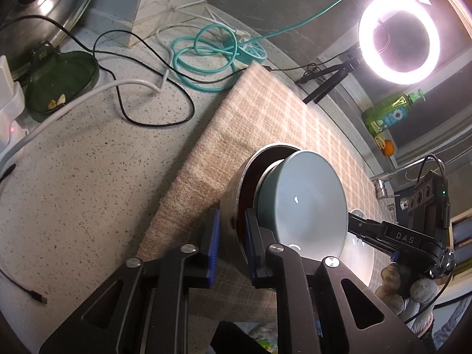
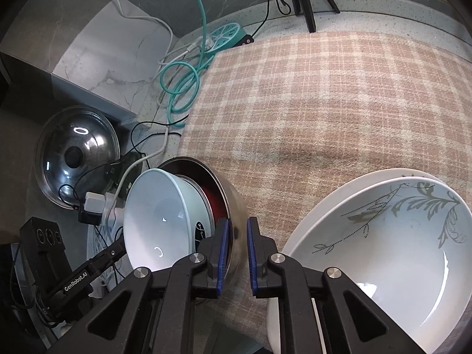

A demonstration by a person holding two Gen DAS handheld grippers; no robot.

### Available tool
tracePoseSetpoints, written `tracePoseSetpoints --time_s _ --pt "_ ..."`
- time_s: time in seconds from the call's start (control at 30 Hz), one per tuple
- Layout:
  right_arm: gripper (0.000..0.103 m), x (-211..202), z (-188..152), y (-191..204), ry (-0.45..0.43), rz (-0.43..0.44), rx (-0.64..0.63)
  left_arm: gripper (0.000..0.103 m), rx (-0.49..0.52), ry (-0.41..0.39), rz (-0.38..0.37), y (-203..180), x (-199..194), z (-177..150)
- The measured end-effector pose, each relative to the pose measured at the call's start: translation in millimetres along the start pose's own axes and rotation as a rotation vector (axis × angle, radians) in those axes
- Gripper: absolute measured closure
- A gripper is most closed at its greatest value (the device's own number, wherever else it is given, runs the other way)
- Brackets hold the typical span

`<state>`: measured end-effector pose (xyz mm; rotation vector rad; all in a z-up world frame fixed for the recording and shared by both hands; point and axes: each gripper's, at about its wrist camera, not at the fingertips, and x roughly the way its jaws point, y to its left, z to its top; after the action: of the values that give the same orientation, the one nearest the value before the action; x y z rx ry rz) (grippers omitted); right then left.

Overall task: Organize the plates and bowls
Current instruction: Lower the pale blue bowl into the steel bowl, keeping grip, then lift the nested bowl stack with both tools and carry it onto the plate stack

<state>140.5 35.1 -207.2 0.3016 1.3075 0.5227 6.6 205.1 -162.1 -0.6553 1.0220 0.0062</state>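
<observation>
A steel bowl [image 1: 230,206] stands on the checked cloth [image 1: 265,112] with a red lining inside it. A pale teal bowl [image 1: 306,200] leans tilted in it. My left gripper [image 1: 232,244] is shut on the steel bowl's near wall, one blue pad inside and one outside. In the right wrist view my right gripper [image 2: 237,253] is shut on the opposite wall of the steel bowl [image 2: 233,203], beside the teal bowl [image 2: 153,218]. A white leaf-patterned deep plate [image 2: 398,250] rests on a larger white plate [image 2: 312,230] just right of that gripper.
Black, white and teal cords [image 1: 203,59] lie on the speckled counter [image 1: 88,191] left of the cloth. A green dish [image 1: 62,82] and a steel pot lid [image 2: 76,153] sit further left. A ring light [image 1: 398,38], a soap bottle [image 1: 386,112] and a tap [image 1: 383,185] line the far right.
</observation>
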Motion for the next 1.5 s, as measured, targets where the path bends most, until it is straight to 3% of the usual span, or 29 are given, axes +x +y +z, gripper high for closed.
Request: tracePoseSetpoints --time_s 1.0,1.5 --pt "0.096 -1 0 9 -0.003 -0.030 -0.047 0.094 0.043 -0.022 0.020 -8 -1 1" --pt "0.096 -35 1 13 -0.056 -0.033 -0.062 0.094 0.094 -0.053 -0.018 -30 -15 9"
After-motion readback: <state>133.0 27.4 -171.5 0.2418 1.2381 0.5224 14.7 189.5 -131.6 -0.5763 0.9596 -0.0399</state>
